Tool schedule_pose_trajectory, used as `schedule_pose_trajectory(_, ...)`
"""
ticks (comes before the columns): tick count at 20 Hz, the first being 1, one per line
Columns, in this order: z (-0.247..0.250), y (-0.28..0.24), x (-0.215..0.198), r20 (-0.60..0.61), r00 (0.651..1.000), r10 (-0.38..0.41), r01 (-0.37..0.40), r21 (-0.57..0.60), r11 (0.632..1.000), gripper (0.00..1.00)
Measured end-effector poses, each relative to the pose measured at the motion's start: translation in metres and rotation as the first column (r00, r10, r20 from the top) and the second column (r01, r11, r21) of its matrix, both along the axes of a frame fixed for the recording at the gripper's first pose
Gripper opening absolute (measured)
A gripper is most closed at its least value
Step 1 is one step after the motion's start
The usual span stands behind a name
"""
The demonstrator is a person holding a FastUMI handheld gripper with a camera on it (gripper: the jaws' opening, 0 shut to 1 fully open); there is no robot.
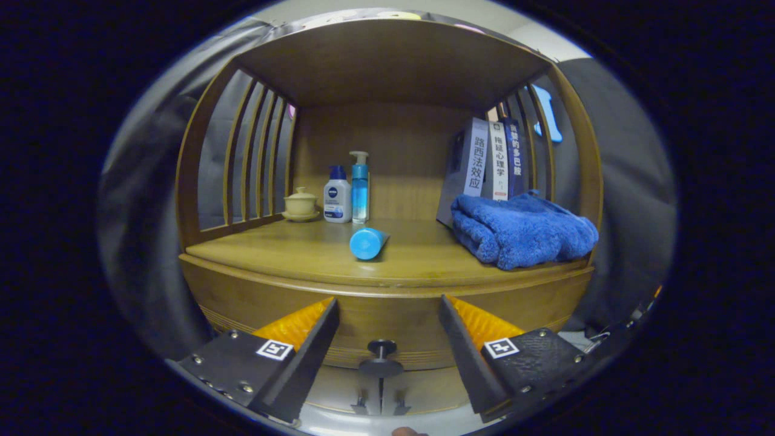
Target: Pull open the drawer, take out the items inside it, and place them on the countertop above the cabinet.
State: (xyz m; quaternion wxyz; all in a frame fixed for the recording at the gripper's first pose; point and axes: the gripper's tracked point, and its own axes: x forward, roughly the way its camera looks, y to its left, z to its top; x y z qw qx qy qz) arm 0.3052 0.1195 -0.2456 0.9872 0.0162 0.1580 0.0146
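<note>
Right now the gripper (387,315) hangs w/ its fingers spread wide, holding nothing, in front of a wooden cabinet (387,303). Between the fingers, low down, sits the drawer (387,333) w/ its small dark knob (381,348); the drawer front looks shut, flush w/ the cabinet face (contents can't be seen). Fingers aren't touching the knob, it lies in the gap between them.

Beyond the fingers is the countertop (290,254). A blue tube (368,242) lies on its side near the middle, cap end toward the camera. Behind it, by the back wall, stand a white bottle (337,195) and, just beside it, a blue pump bottle (359,188); a small lidded cup (301,204) sits to their left on a saucer. On the right a folded blue towel (521,230) rests at the counter's edge, w/ three books (490,163) leaning upright behind it against the slatted side.
</note>
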Motion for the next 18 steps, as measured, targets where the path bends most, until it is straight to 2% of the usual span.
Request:
schedule_pose_trajectory(4, 0.022, -0.009, -0.009, 0.019, 1.0, 0.001, -0.001, 0.045, 0.999, 0.99)
schedule_pose_trajectory(8, 0.064, -0.05, -0.02, 0.063, 0.998, -0.001, -0.002, 0.038, 0.999, 0.99)
schedule_pose_trajectory(13, 0.101, -0.143, -0.02, 0.123, 0.992, -0.034, 0.035, -0.002, 0.999, 0.99)
schedule_pose_trajectory(18, 0.11, -0.254, -0.037, 0.138, 0.985, -0.105, 0.107, -0.008, 0.994, 0.99)
